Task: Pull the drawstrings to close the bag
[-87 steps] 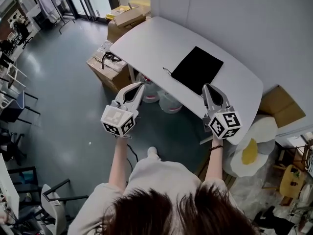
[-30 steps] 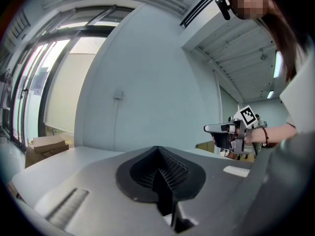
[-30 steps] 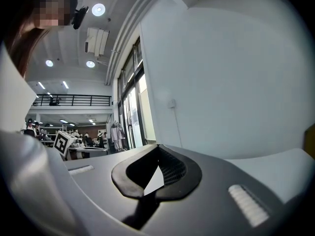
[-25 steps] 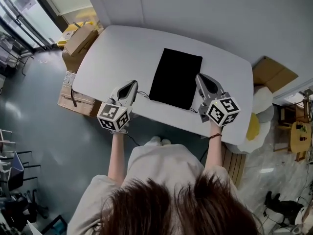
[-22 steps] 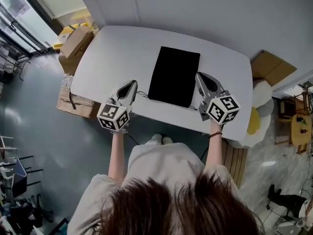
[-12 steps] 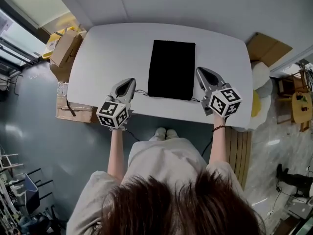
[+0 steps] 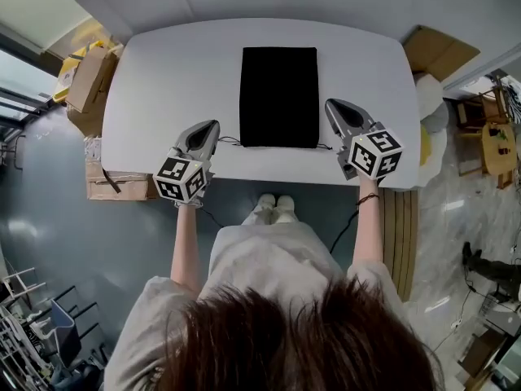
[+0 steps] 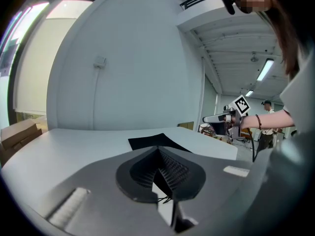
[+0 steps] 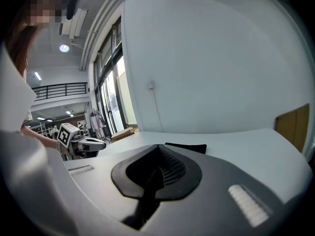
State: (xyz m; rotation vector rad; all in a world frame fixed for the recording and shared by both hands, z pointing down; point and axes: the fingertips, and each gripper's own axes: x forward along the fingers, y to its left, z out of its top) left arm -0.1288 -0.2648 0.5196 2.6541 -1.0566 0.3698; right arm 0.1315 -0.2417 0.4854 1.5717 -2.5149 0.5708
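A flat black bag (image 7: 278, 96) lies on the white table (image 7: 163, 88), its near edge toward me. Thin black drawstrings trail from that edge's left corner (image 7: 229, 141) and right corner (image 7: 325, 146). My left gripper (image 7: 214, 124) hovers just left of the bag's near corner, jaws shut with nothing held. My right gripper (image 7: 329, 103) is just right of the bag, also shut and empty. In the left gripper view the shut tips (image 8: 158, 149) point past the bag (image 8: 152, 141); a bit of black string (image 8: 163, 199) shows below them. The right gripper view shows shut tips (image 9: 158, 146) and the bag (image 9: 187, 147).
Cardboard boxes (image 7: 88, 78) stand on the floor left of the table, and more cardboard (image 7: 431, 46) at its right. A grey wall runs behind the table's far edge. My feet (image 7: 273, 208) are under the near edge.
Both grippers have sunk toward the table and tipped downward, staying on either side of the bag's near edge. The jaws stayed shut. The bag has not moved.
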